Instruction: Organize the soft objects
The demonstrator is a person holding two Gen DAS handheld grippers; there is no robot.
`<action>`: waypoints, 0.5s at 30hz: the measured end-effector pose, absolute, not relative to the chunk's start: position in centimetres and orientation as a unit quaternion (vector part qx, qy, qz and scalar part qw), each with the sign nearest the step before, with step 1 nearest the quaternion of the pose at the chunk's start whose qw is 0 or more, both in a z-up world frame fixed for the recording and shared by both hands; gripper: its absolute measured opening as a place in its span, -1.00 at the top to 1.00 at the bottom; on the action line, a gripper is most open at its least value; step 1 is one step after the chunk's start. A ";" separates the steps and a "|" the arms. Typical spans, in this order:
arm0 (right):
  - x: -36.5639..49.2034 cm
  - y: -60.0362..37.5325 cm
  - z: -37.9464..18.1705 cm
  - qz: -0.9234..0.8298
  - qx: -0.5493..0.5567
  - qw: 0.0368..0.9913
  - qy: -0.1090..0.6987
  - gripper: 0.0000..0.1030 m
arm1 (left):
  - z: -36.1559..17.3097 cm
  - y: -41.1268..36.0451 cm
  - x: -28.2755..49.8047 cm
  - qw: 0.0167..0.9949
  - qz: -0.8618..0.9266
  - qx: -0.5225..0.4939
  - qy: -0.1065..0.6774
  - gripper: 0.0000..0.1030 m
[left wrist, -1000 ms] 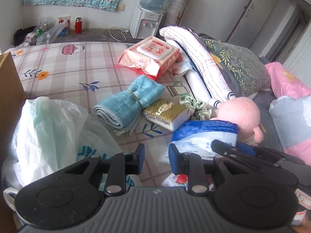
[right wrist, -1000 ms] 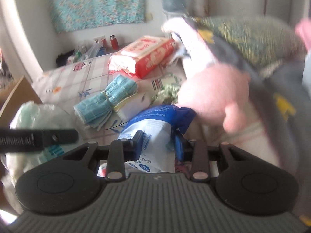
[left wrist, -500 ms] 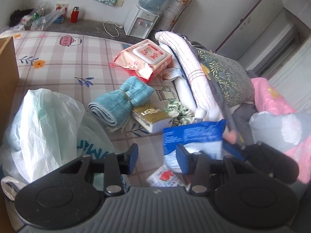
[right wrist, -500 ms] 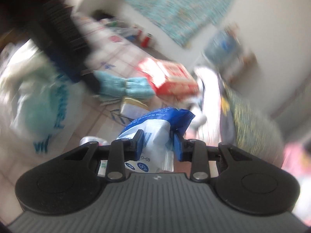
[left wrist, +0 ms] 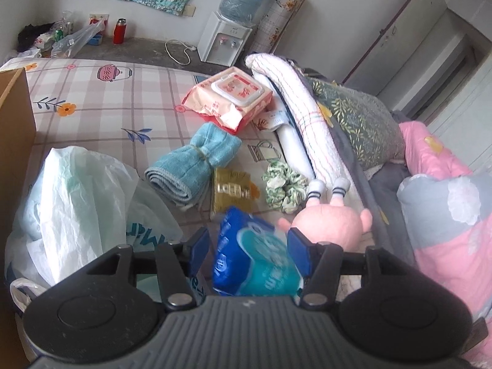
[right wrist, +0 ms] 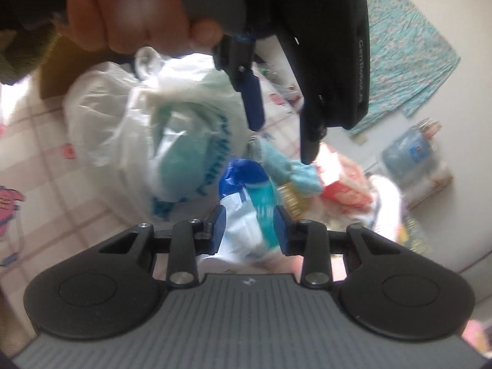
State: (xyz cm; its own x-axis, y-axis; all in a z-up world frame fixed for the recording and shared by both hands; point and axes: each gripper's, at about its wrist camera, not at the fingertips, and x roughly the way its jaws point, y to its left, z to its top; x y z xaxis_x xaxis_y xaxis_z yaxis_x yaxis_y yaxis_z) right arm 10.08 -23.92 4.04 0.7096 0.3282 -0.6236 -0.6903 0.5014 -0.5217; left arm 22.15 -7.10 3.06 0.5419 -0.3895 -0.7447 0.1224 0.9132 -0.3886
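The right gripper (right wrist: 249, 227) was clamped on a blue-and-white packet (right wrist: 246, 203) held above the bed (left wrist: 92, 107), just beside the white plastic bag (left wrist: 77, 203). The left gripper (left wrist: 247, 249) had just been opening, its jaws half apart either side of the packet without pressing it. A premature release could have dropped the slippery packet beside the bag.

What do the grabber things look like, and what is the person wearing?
Each gripper is black plastic with a ribbed grey body, two round black discs, silver screws and two blue fingertip pads: left gripper, right gripper. In the right wrist view the left gripper shows white lettering on its side. The hand holding it comes out of a dark olive sleeve.
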 end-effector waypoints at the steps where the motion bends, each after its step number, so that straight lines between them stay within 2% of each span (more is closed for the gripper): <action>1: 10.1 -24.3 4.3 0.312 -0.380 0.838 0.236 0.38 | 2.8 -7.3 22.2 0.864 -0.146 -0.141 0.461 -0.06; 4: 10.8 -26.4 5.4 0.323 -0.298 0.858 0.267 0.34 | 1.9 -7.7 22.3 0.860 -0.144 -0.130 0.472 -0.02; 7: 12.6 -29.8 7.1 0.320 -0.166 0.882 0.303 0.29 | 1.5 -7.6 22.4 0.859 -0.143 -0.127 0.474 0.03; 11: 16.0 -34.7 8.2 0.282 0.046 0.894 0.345 0.02 | 1.4 -7.6 23.1 0.859 -0.138 -0.127 0.476 0.03; 15: 19.3 -38.9 6.0 0.225 0.239 0.858 0.395 -0.23 | 1.0 -8.1 24.1 0.855 -0.139 -0.120 0.485 0.03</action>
